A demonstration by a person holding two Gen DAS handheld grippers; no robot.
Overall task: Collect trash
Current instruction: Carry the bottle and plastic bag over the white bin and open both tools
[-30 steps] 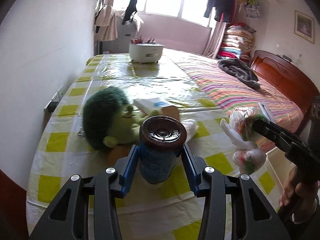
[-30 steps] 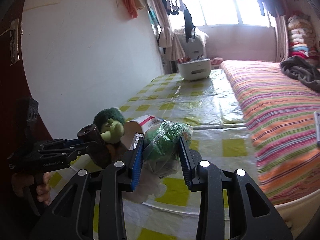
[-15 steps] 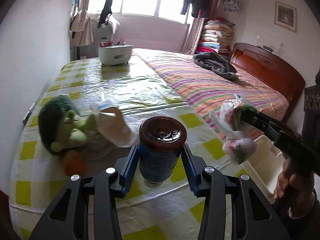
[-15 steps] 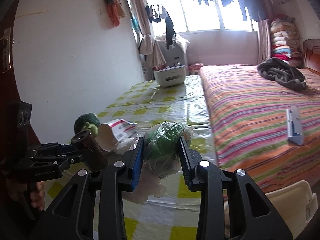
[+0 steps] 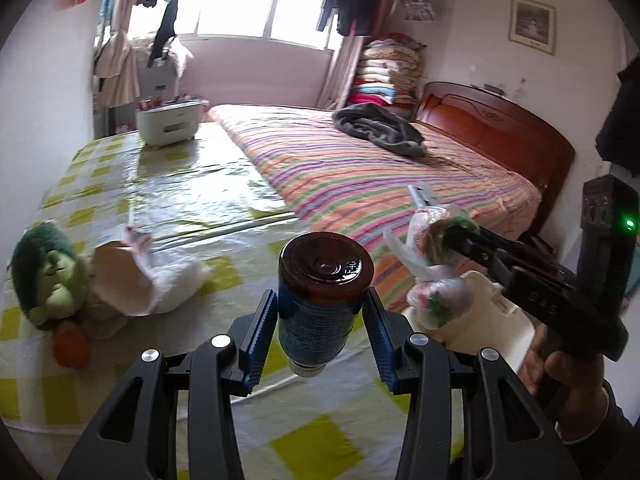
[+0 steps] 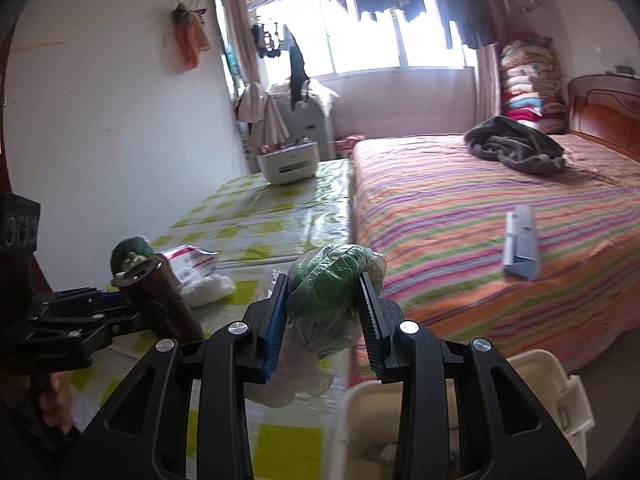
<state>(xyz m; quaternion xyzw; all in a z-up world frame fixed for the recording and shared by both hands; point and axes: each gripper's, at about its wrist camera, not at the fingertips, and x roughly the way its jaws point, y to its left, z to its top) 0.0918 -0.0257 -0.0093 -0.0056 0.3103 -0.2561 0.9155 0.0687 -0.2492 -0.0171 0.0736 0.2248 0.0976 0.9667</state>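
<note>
Left gripper (image 5: 322, 314): we hold it tilted downward, its blue-padded fingers (image 5: 259, 330) pressed on both sides of a brown bottle (image 5: 320, 300), which hangs mouth-down between them.
Right gripper (image 6: 323, 312): we angle it down as well, its fingers (image 6: 275, 326) clamped on a bundle of clear plastic bag with green inside (image 6: 330, 300).
Left hand (image 6: 54, 404): we wrap it round the black handle, to the left of the bundle and lower.
Right hand (image 5: 560, 376): we grip the handle with a dark sleeve at the wrist, to the right of the bottle.
Spacing: we carry both grippers side by side, apart, neither touching the other.
</note>
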